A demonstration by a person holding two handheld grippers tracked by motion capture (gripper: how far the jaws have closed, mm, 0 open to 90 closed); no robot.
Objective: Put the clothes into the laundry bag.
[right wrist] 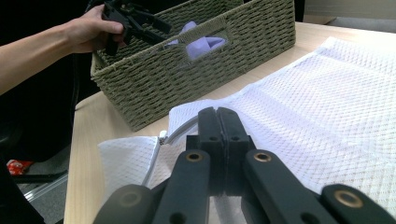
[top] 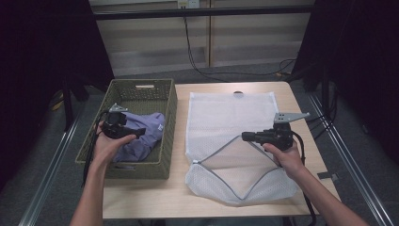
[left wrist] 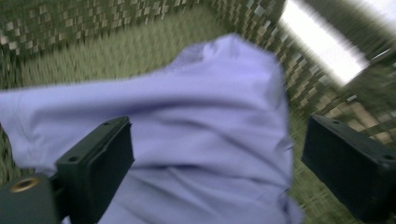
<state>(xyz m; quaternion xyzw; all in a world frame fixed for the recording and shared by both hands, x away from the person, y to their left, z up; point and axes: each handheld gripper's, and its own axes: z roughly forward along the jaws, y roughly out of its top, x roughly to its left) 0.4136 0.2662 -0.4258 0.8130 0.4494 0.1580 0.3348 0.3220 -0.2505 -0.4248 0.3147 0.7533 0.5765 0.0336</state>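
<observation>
A lavender garment (top: 147,131) lies crumpled in a woven olive basket (top: 172,110) on the left of the table. My left gripper (top: 137,132) hovers over it, open, and its jaws straddle the garment (left wrist: 210,116) in the blurred left gripper view. To the right lies a white mesh laundry bag (top: 226,110) with a grey zipper. My right gripper (top: 244,136) is shut on the bag's zipper edge and holds the mouth lifted. In the right gripper view its jaws (right wrist: 218,119) are pressed together over the mesh (right wrist: 327,107), with the basket (right wrist: 196,81) and left gripper (right wrist: 164,30) beyond.
The wooden table (top: 141,195) has bare strips along its front edge and between basket and bag. Black cables (top: 197,66) run on the floor behind it. Metal rails (top: 350,160) flank both sides. A small red item (right wrist: 11,165) lies on the floor.
</observation>
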